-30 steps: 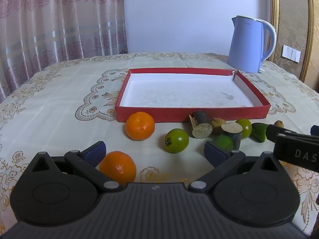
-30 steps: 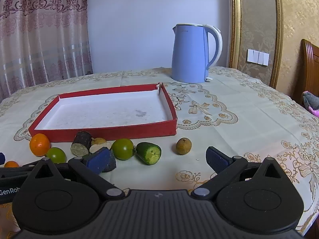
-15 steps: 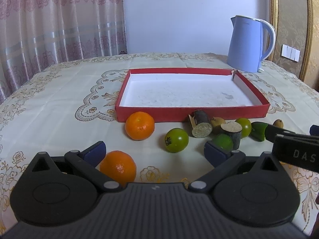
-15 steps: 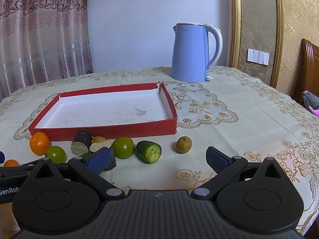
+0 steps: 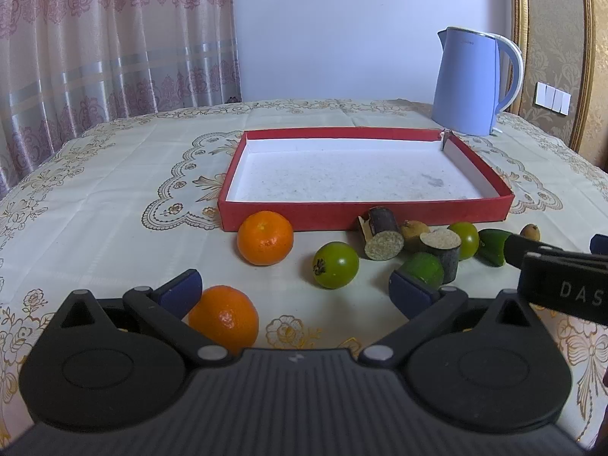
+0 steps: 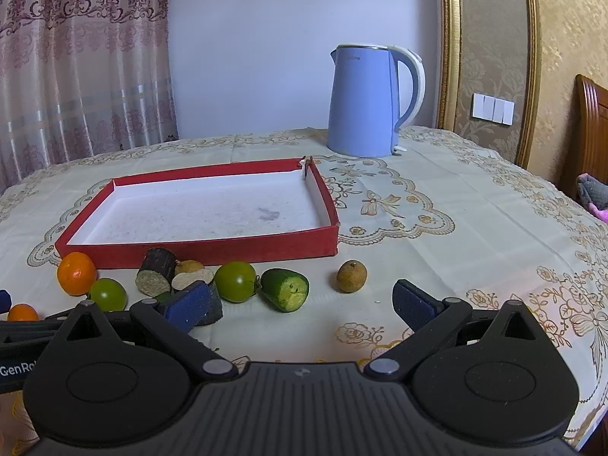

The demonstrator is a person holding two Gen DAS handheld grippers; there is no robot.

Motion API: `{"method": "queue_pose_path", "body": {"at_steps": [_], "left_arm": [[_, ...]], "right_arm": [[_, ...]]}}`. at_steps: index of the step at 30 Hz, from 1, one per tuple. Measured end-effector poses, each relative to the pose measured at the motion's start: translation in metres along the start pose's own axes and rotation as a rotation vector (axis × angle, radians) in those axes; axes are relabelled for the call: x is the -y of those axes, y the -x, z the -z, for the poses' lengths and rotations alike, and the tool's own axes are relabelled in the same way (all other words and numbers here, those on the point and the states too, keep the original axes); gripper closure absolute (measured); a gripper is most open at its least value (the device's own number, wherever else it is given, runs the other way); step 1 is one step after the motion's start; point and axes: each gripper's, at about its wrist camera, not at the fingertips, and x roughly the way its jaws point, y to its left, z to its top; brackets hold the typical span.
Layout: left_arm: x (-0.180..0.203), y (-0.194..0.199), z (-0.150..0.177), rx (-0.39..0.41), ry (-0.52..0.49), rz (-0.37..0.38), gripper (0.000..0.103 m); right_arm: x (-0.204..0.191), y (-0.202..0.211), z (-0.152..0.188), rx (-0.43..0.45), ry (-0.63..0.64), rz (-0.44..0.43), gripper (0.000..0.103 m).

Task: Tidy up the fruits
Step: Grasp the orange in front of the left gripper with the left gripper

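A cloth-covered tabletop carries a shallow red cardboard tray, fruitless; round oranges, green fruits and cut pieces lie before it. Left gripper and right gripper hover wide, empty.

2 oranges, green fruits, cut pieces beside empty red tray
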Motion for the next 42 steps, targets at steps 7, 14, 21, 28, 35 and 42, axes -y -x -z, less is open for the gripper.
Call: {"method": "queue_pose_path", "body": {"at_steps": [7, 14, 21, 28, 35, 42], "left_arm": [[-0.001, -0.002, 0.001, 0.003, -0.004, -0.001, 0.0], [-0.017, -0.001, 0.008, -0.005, 0.02, 0.008, 0.0], [-0.034, 0.012, 0.018, 0.048, -0.004, 0.026, 0.0], [-0.052, 0.001, 0.018, 0.019, 0.068, 0.011, 0.0], [-0.053, -0.014, 0.021, -0.019, 0.051, -0.046, 0.0], [-0.054, -0.022, 0.024, -0.054, 0.089, -0.038, 0.0]], "right_arm": [[0.002, 0.0, 0.0, 0.009, -0.002, 0.008, 0.0], [0.005, -0.003, 0.0, 0.004, -0.007, 0.014, 0.0], [0.01, -0.005, 0.002, 0.005, -0.019, 0.017, 0.0], [0.011, -0.009, 0.004, 0.002, -0.019, 0.021, 0.0], [0.013, -0.011, 0.004, -0.004, -0.021, 0.028, 0.0], [0.016, -0.012, 0.004, -0.003, -0.025, 0.042, 0.0]]}}
